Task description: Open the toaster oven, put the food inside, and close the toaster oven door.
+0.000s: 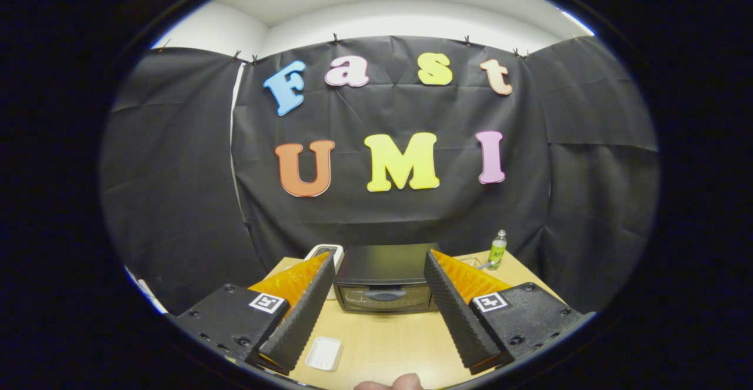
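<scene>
A black toaster oven (385,281) stands on the wooden table (388,343) against the cloth wall, its glass door shut and its handle (385,295) facing me. My gripper (382,255) hovers open above the table, well short of the oven, which shows between the two fingers. Nothing is held. A small white tray (323,353) lies on the table just ahead of the left finger (303,313); I cannot tell if food is on it.
A green bottle (497,249) stands at the back right of the table beside the oven. A white device (320,253) sits behind the oven's left side. A person's fingertip (391,383) shows at the table's near edge.
</scene>
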Demonstrator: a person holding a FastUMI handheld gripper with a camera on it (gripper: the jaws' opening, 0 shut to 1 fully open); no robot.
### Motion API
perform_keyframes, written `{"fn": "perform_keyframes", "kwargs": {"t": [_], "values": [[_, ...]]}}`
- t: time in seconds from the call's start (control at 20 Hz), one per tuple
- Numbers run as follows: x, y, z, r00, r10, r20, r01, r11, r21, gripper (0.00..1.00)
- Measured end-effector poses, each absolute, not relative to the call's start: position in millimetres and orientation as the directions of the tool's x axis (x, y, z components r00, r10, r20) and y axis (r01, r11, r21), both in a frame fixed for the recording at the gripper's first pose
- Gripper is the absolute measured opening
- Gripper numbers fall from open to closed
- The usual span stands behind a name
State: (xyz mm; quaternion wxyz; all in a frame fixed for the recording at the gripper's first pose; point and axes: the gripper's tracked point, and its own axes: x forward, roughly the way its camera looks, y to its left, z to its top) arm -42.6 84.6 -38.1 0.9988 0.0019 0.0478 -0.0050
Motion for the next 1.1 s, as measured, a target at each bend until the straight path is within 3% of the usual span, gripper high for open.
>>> {"fn": "perform_keyframes", "kwargs": {"t": [1.1], "values": [[-34.7, 89.3, -40.3, 0.996, 0.009, -0.088, -0.009, 1.0, 0.0, 1.0]]}}
